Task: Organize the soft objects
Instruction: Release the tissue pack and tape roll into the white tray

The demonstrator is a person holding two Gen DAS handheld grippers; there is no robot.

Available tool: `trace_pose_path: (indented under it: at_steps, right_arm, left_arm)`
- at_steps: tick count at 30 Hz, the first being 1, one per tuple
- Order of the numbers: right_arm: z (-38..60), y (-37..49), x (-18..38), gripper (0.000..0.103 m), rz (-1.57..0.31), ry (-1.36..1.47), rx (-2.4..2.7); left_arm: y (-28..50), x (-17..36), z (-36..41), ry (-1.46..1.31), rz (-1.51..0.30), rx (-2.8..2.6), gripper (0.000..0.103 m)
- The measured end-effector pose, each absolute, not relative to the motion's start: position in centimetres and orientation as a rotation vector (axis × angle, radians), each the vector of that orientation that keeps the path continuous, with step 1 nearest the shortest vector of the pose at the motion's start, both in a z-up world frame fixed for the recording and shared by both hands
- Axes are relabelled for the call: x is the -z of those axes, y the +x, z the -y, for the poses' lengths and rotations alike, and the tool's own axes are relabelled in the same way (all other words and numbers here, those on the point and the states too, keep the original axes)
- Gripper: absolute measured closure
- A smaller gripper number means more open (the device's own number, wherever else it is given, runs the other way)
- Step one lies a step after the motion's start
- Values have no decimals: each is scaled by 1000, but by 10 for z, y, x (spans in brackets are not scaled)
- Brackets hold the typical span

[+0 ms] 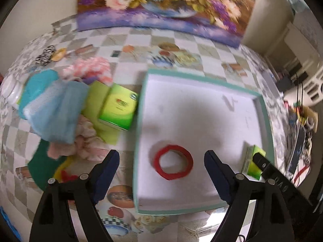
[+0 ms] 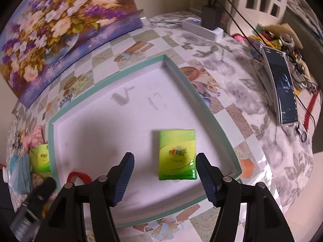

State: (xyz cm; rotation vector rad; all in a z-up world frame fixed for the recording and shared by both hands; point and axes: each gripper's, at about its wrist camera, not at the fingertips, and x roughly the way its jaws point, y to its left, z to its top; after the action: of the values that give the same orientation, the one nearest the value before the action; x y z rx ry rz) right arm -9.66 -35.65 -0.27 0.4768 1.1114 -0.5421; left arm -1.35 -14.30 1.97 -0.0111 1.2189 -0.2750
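Observation:
A shallow white tray with a teal rim (image 1: 142,100) (image 2: 50,141) lies on the table. In it lie a red fabric ring (image 1: 173,162) (image 2: 79,177) and a green tissue pack (image 2: 177,154) (image 1: 253,162). My left gripper (image 1: 161,159) is open and empty, above the tray's near left edge, around the ring's line of sight. My right gripper (image 2: 164,162) is open and empty, just before the tissue pack. A pile left of the tray holds a second green tissue pack (image 1: 119,106) (image 2: 41,158), blue cloths (image 1: 58,111), a pink fluffy item (image 1: 90,69) and green cloths (image 1: 44,165).
A flower painting (image 1: 161,4) (image 2: 56,30) leans on the wall behind the tray. A phone (image 2: 282,86), cables, a power strip with a charger (image 2: 203,25) and small clutter lie right of the tray. A black-and-white scrunchie (image 1: 45,55) lies far left.

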Motion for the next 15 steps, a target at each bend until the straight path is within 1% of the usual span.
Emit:
trace_pose_path:
  at_steps: [1,7,11,15]
  right_arm:
    - [354,-96,1,33,-1107,466,533]
    - [334,-91,-4,19,-1092,414,474]
    - [316,-87,-5,0,-1081,396,394]
    - [297,-83,-11,0,-1058,371,334]
  left_arm:
    - [-12,-22,138,-20,-1217,263,17]
    - [-3,-23,99,-55,-1236,88,16]
    - [-1,-25,70,-90,-1246,0,16]
    - [3,-20,43,-121,-1282,-65,13]
